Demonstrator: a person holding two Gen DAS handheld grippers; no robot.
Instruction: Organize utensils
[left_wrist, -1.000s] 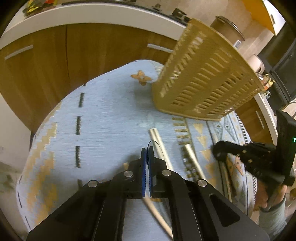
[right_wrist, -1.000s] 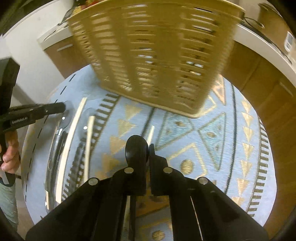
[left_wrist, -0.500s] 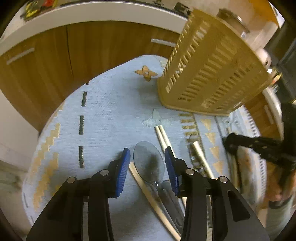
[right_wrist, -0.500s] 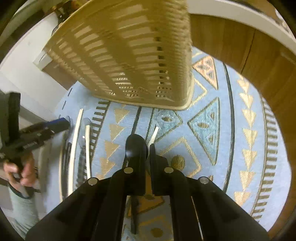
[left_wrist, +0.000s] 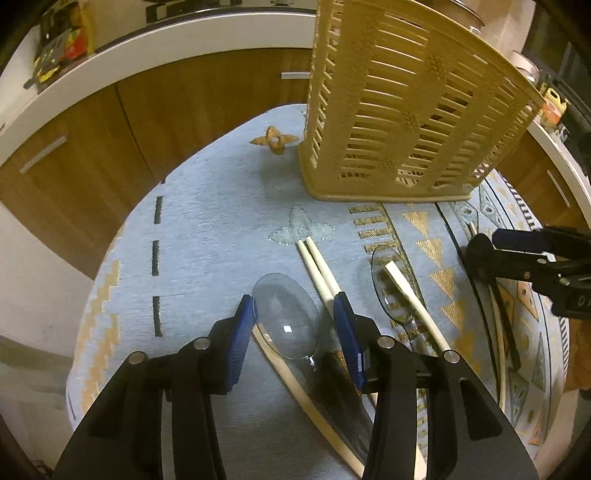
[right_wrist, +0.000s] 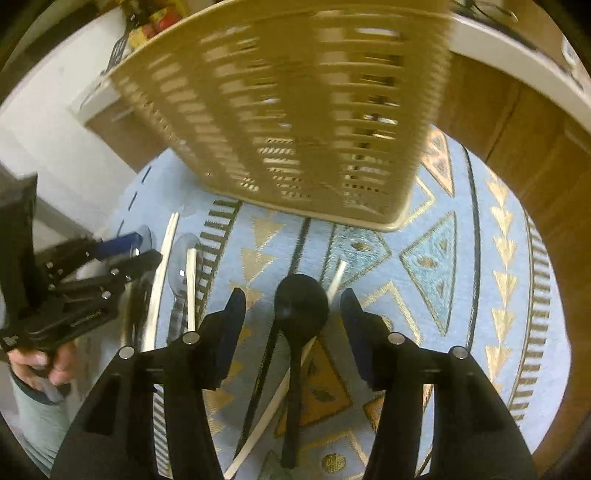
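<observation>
A tan slatted utensil basket (left_wrist: 406, 122) stands upright on the patterned blue cloth (left_wrist: 207, 221); it also fills the top of the right wrist view (right_wrist: 303, 110). My left gripper (left_wrist: 293, 314) is open, its jaws either side of a clear plastic spoon (left_wrist: 286, 326) lying on the cloth. Pale chopsticks (left_wrist: 319, 271) and a second clear spoon (left_wrist: 388, 284) lie beside it. My right gripper (right_wrist: 291, 306) is open around a black spoon (right_wrist: 301, 310) that lies on the cloth over a pale chopstick (right_wrist: 336, 282). The right gripper shows in the left wrist view (left_wrist: 480, 254).
Wooden cabinet fronts (left_wrist: 110, 122) under a white counter edge (left_wrist: 147, 40) curve behind the table. The left gripper and the hand holding it show at the left of the right wrist view (right_wrist: 110, 258). More utensils lie between the two grippers (right_wrist: 184, 273).
Both grippers have opened. The left let go of the clear spoon and the right let go of the black spoon; both spoons now lie on the cloth between the jaws.
</observation>
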